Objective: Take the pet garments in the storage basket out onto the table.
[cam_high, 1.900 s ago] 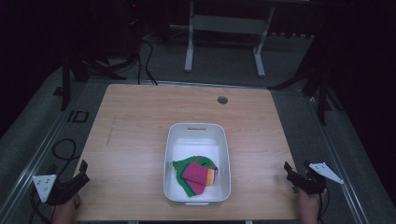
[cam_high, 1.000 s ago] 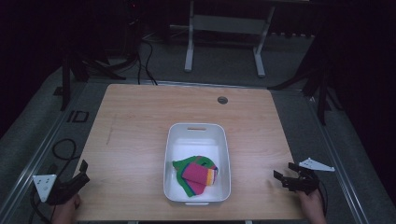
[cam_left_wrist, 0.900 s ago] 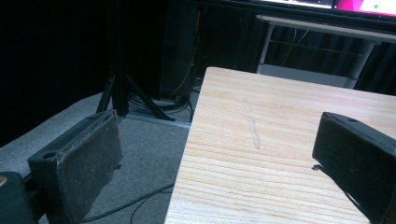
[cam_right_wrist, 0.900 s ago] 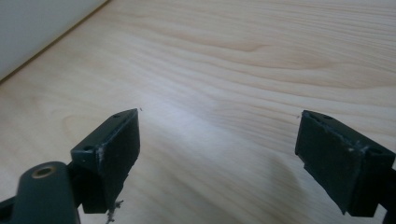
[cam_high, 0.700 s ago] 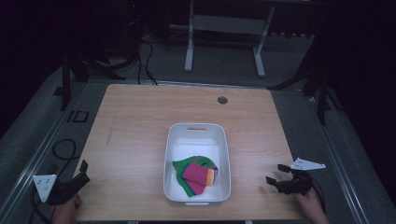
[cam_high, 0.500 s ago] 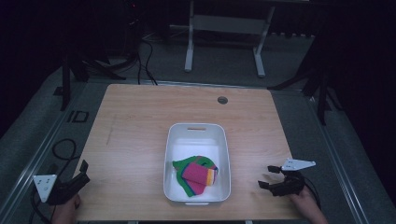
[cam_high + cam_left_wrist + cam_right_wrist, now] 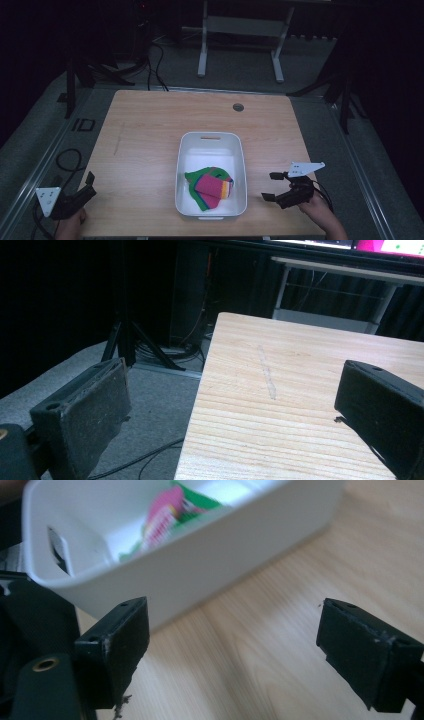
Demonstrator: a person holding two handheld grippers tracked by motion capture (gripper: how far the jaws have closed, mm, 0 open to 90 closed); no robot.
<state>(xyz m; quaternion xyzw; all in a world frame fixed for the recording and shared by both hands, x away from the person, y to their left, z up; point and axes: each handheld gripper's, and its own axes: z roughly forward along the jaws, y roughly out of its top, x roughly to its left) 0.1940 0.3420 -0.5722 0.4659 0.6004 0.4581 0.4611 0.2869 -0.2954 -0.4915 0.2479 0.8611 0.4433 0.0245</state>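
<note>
While the folded multicoloured cloth (image 7: 210, 186) lies untouched in the white bin (image 7: 242, 165), the spread right gripper (image 7: 273, 186) nears its right wall; left gripper (image 7: 86, 186), also spread, waits at the near-left corner.

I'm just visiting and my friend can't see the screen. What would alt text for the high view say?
A white tub sits on a wooden table, holding a folded green, pink and yellow cloth. A hand holds the right gripper, jaws open, just right of the tub; the left gripper sits at the table's near left corner.
</note>
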